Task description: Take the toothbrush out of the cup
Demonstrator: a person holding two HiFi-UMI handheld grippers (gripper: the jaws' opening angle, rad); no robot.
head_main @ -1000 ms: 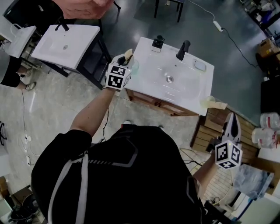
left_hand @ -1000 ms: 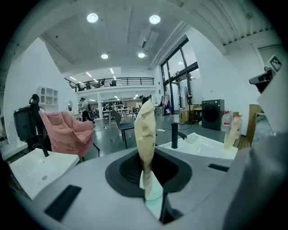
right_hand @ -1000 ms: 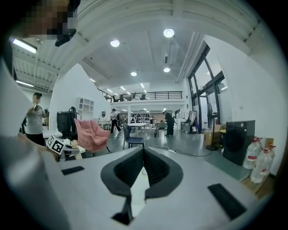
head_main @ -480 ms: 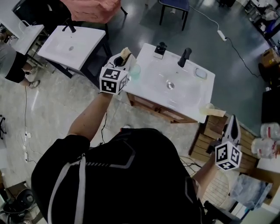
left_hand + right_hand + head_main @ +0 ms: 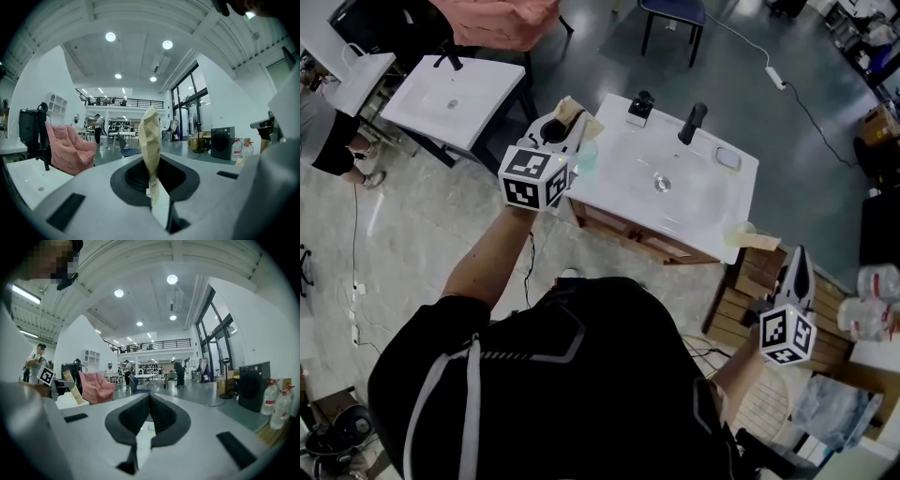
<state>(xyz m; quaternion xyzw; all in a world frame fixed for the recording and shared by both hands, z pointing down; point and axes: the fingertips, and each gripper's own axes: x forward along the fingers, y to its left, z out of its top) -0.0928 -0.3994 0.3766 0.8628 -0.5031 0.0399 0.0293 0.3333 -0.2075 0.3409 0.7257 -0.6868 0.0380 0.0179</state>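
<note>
While left tongs (image 5: 563,126) clamp tan toothbrush (image 5: 151,136) near cup (image 5: 587,156) — right tongs (image 5: 798,260) closed, empty.

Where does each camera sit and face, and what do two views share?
Head view: on the head, steeply down onto the white rectangular washbasin; shoulders, arms, left gripper, right gripper.
Left gripper view: on that gripper, level into the hall; jaws clamp tan paper-wrapped toothbrush.
Right gripper view: likewise; jaws shut, empty.
Shared by gripper views: pink padded armchair.
</note>
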